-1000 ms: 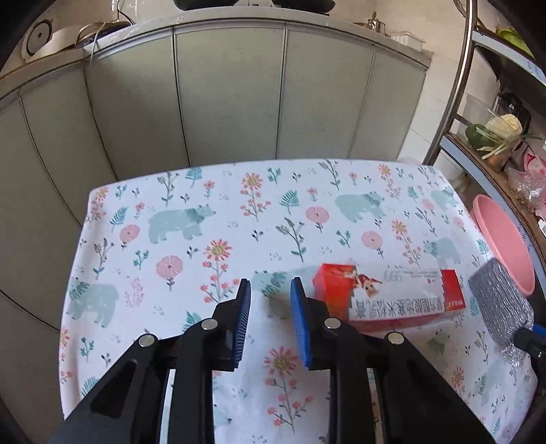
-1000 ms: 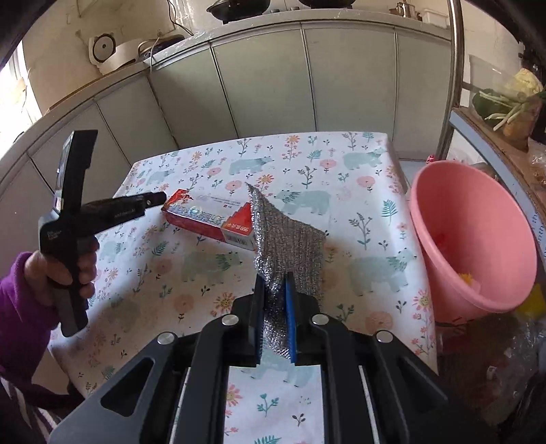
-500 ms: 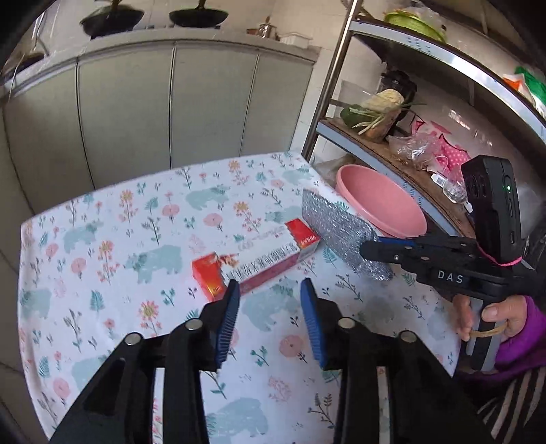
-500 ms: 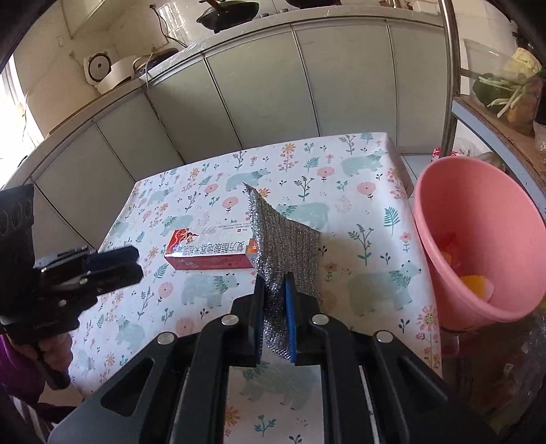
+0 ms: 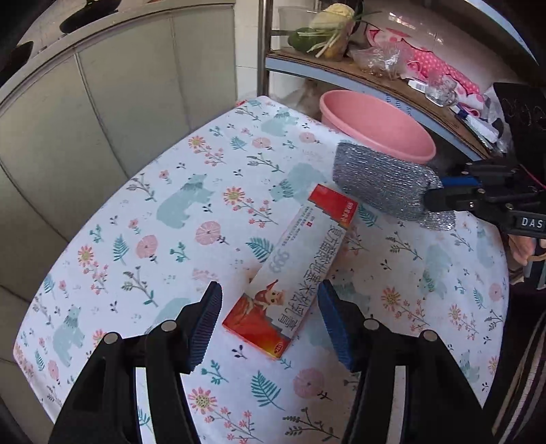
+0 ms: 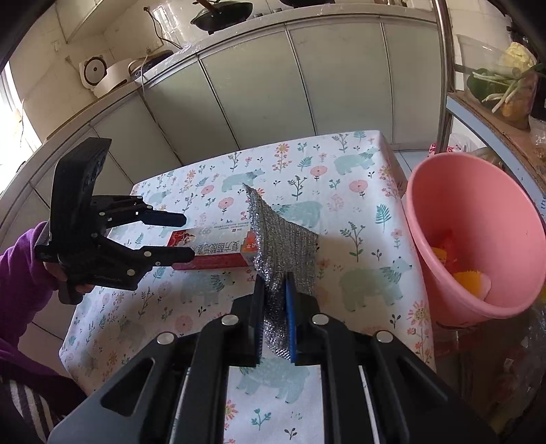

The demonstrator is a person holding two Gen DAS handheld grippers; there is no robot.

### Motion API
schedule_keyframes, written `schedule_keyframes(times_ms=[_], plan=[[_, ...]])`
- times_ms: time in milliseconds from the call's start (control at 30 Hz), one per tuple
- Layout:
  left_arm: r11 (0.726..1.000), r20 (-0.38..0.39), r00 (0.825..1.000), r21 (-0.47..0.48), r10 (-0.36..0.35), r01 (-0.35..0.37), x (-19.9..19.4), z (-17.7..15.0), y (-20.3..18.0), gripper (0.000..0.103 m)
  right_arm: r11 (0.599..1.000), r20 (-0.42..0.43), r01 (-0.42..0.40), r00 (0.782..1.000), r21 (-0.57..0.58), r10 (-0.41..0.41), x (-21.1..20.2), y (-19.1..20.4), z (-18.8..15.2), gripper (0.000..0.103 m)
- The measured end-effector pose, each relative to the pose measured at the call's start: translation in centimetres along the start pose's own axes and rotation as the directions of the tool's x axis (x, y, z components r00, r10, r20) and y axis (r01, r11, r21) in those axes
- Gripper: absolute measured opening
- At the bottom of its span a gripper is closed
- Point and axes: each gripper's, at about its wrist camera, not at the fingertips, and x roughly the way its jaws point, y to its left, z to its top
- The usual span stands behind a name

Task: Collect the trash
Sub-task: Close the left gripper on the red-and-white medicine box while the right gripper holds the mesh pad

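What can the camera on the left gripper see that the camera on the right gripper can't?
Only the left wrist view shows the pink polka-dot bag on the shelf, and the open left gripper from behind, its jaws just widened around the box's near end without touching.

Only the right wrist view shows the orange scraps inside the pink basin, the rice cooker and the wok.

Both show the red medicine box, the silver scouring pad pinched in the right gripper, and the floral tablecloth.

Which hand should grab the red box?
Probably the left. The left gripper has just been opening and its jaws straddle the near end of the red box without touching. The right gripper is shut on the silver scrubbing cloth.
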Motion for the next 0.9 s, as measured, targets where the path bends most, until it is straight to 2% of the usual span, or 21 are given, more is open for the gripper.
schedule_keyframes(times_ms=[100,200,367,467,567,767,900], plan=[[0.999,-0.012,0.999,0.001,-0.04,0.04,0.4,-0.2,-0.4,0.058,1.0,0.0,0.0,1.0,0.006,0.0,0.2,-0.1,0.1,0.011],[1.0,0.008,1.0,-0.002,-0.013,0.013,0.5,-0.6,-1.0,0.056,1.0,0.003,-0.001,1.0,0.008,0.001,0.1,-0.1,0.1,0.011],[0.995,0.041,0.999,-0.095,0.001,0.003,-0.4,-1.6,-1.4,0.045,1.0,0.013,-0.014,1.0,0.012,0.014,-0.3,-0.2,-0.1,0.011],[0.988,0.049,0.998,-0.146,0.05,-0.042,-1.1,-2.6,-2.1,0.041,0.999,0.022,-0.043,0.999,0.022,0.043,-0.8,-0.2,-0.4,0.011],[0.962,0.059,0.993,-0.26,0.099,-0.08,-2.5,-4.1,-2.9,0.04,0.995,0.034,-0.092,0.995,0.032,0.09,-1.3,0.0,-0.9,0.011],[0.878,0.045,0.974,-0.443,0.22,-0.178,-5.1,-7.8,-5.8,0.04,0.982,0.005,-0.175,0.984,0.075,0.175,-1.4,0.0,-2.3,0.011],[0.847,0.008,0.978,-0.501,0.209,-0.177,-5.3,-9.5,-7.5,0.041,0.978,-0.013,-0.192,0.981,0.08,0.194,-1.8,-0.1,-3.2,0.011]])
